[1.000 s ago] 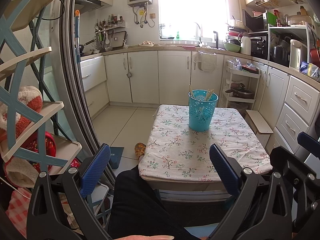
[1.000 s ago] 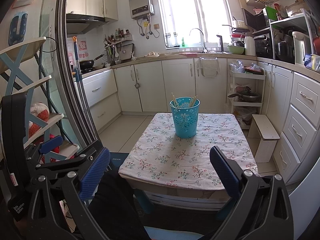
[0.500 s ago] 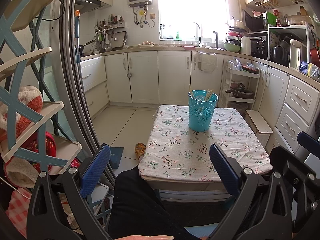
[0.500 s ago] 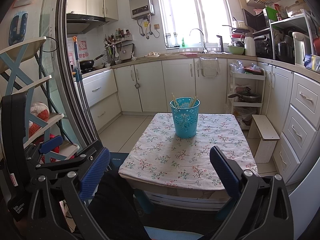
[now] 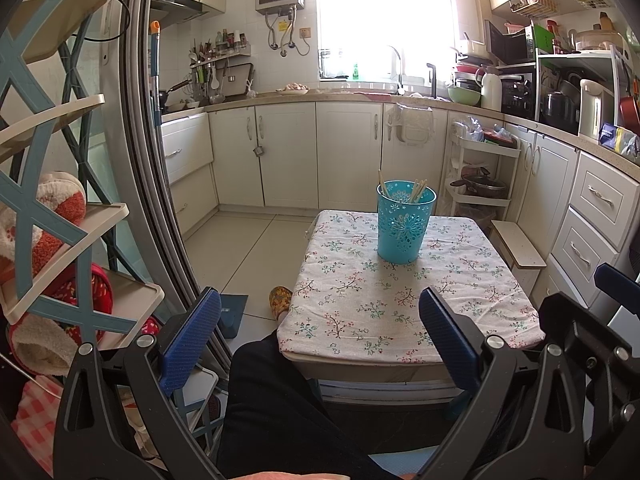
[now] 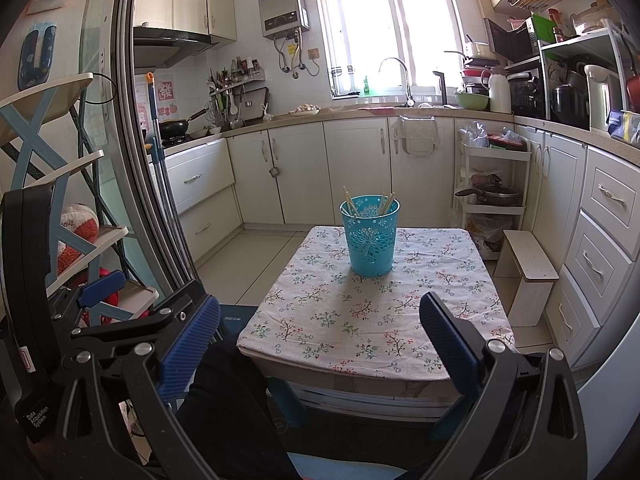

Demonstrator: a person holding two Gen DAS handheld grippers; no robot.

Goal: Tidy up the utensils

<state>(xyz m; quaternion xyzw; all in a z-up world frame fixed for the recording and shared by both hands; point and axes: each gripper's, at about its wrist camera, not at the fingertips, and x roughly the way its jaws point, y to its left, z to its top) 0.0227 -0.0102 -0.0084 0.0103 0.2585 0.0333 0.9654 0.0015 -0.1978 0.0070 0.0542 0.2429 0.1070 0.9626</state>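
Chopsticks stand in the blue cup mid-table, well ahead of me. My left gripper and right gripper gape wide and empty, so I judge sorting either finished or unstarted; next I'd reach forward.

Home kitchen. You face white cabinets along the back and right of the frame, a sink tap under the window, a water heater upper centre, and a pan on the hob at left.
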